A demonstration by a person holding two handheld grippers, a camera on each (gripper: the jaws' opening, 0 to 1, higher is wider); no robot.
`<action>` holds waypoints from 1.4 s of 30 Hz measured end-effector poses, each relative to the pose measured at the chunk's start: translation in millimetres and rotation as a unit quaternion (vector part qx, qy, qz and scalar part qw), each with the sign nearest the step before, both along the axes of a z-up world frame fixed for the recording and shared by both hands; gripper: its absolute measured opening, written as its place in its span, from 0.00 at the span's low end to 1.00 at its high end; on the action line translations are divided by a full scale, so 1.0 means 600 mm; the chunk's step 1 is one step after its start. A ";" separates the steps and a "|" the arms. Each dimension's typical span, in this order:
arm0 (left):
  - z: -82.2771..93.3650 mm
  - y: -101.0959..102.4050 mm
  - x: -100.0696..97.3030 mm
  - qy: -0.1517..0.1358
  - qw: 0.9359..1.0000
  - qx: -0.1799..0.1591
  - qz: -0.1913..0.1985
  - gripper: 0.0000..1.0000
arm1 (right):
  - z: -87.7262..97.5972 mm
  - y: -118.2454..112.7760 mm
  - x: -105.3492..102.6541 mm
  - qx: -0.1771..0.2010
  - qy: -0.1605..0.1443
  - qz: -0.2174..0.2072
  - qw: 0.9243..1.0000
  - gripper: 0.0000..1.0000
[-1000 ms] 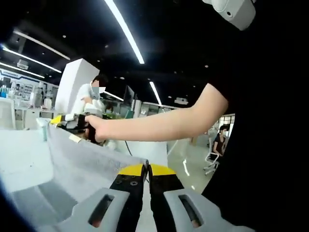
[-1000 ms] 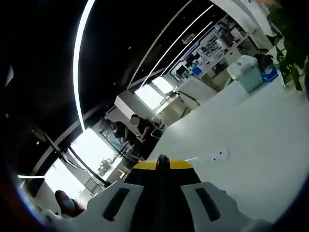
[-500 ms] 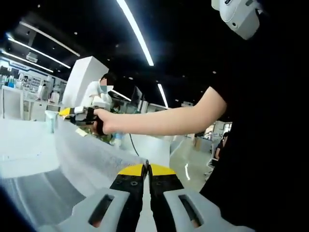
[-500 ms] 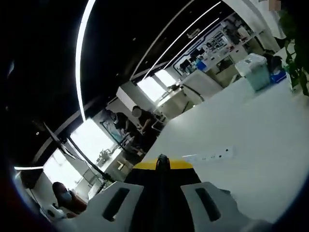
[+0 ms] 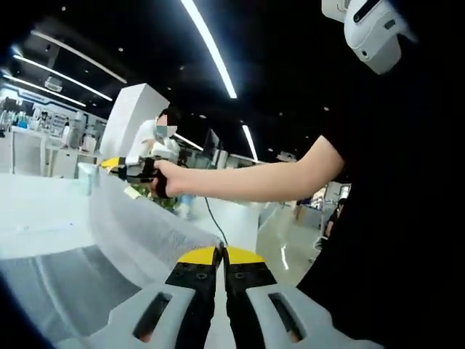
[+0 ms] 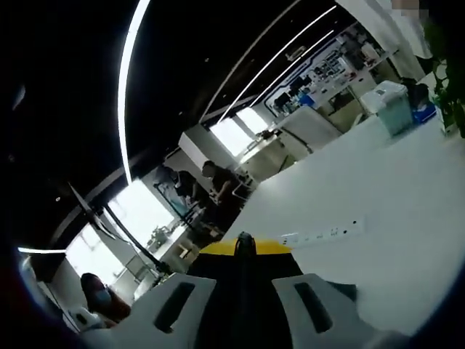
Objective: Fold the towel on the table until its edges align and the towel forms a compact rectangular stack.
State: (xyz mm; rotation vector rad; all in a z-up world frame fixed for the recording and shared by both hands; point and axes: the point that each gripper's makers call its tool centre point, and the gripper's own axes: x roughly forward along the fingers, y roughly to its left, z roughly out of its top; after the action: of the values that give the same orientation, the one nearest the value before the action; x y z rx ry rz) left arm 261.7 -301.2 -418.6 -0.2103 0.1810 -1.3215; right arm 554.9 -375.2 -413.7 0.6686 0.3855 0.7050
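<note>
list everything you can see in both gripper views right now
towel: one, pale grey-white, left gripper view, stretched in the air between the two grippers
table: one, white, right gripper view, right side
power strip: one, white, on the table past the jaw tips
bin: one, pale green, far end of the table
plant: one, green, right edge
ceiling lights: several, white strips, overhead
seated people: a few, background desks
left gripper: yellow tips, black jaws, shut on the towel edge
right gripper: yellow and black, held in the person's hand, at the towel's far corner
arm: one, bare, black sleeve
</note>
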 end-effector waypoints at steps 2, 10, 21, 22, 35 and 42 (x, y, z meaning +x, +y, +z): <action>-0.006 0.012 -0.001 0.004 1.000 0.007 -0.005 0.03 | -0.003 0.006 -0.005 0.007 0.007 -0.008 1.000 0.02; -0.015 0.037 -0.014 -0.011 0.999 0.027 -0.027 0.03 | 0.007 0.046 -0.001 0.009 0.008 -0.007 1.000 0.02; -0.001 0.077 -0.018 0.001 1.000 0.006 -0.018 0.02 | 0.012 0.089 0.017 0.025 0.012 0.010 1.000 0.02; 0.002 0.080 -0.017 -0.001 1.000 0.002 -0.015 0.02 | 0.014 0.090 0.020 0.031 0.013 0.008 0.999 0.02; 0.023 0.103 -0.001 -0.004 1.000 -0.016 0.005 0.02 | 0.029 0.115 0.040 0.047 0.031 0.012 0.998 0.02; 0.032 0.121 0.014 -0.011 0.999 -0.027 0.029 0.02 | 0.039 0.128 0.050 0.040 0.035 0.011 0.999 0.02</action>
State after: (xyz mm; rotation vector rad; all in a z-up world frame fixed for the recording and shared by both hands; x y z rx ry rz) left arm 270.1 -228.3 -399.4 -0.2443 0.1197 -1.2718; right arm 585.0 -298.6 -390.6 0.7681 0.4307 0.7223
